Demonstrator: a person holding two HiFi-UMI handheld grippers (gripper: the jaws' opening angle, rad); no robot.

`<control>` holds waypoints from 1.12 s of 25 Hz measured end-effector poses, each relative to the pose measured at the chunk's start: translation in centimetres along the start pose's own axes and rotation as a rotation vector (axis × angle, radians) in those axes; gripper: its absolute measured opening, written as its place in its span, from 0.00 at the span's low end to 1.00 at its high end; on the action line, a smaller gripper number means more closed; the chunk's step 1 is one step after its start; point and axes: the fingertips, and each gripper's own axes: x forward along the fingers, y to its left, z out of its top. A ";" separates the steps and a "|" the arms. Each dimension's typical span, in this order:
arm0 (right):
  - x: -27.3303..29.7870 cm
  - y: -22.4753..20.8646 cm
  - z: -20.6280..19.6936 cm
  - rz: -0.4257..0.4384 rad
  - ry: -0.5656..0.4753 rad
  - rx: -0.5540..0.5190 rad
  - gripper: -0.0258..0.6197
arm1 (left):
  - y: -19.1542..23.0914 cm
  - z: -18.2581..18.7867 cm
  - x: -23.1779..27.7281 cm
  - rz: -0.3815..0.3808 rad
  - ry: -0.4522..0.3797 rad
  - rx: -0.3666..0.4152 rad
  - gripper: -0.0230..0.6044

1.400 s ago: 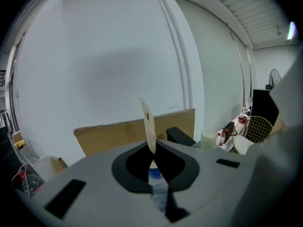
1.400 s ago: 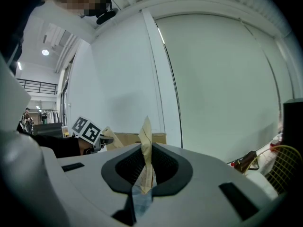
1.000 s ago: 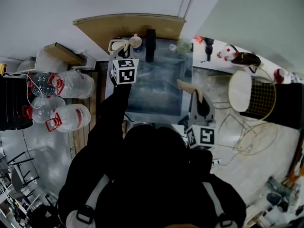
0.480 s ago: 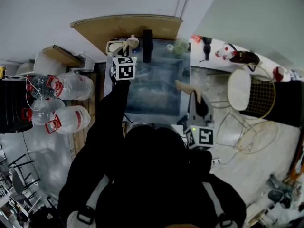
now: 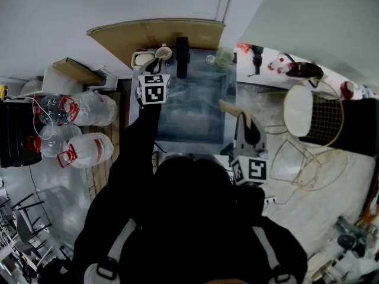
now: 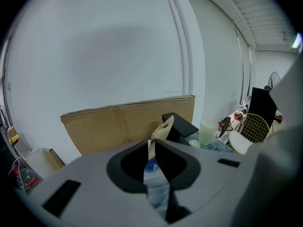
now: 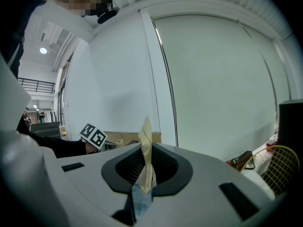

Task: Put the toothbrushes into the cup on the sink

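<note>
My left gripper (image 5: 156,62) is over the back left corner of the glass sink (image 5: 198,126), shut on a toothbrush in beige card packaging (image 5: 162,53) right beside a cream mug (image 5: 142,58). In the left gripper view the pack (image 6: 161,128) sticks up from the closed jaws of the left gripper (image 6: 152,148). A pale translucent cup (image 5: 225,57) (image 6: 207,132) stands at the back right. My right gripper (image 5: 241,116) hangs at the sink's right edge, shut on another beige toothbrush pack (image 5: 228,106) (image 7: 146,141).
A black faucet (image 5: 182,57) (image 6: 182,126) stands at the sink's back, with a cardboard sheet (image 5: 157,34) against the wall behind it. Large water jugs (image 5: 83,105) lie on the floor to the left. A wire stool (image 5: 323,123) stands to the right.
My left gripper has moved slightly farther back and left with its pack, nearer the cream mug. The right gripper has stayed where it was.
</note>
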 end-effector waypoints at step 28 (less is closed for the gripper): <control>2.3 -0.6 1.6 0.010 -0.046 -0.012 0.09 | -2.2 -0.5 -13.0 -0.041 -0.181 -0.081 0.04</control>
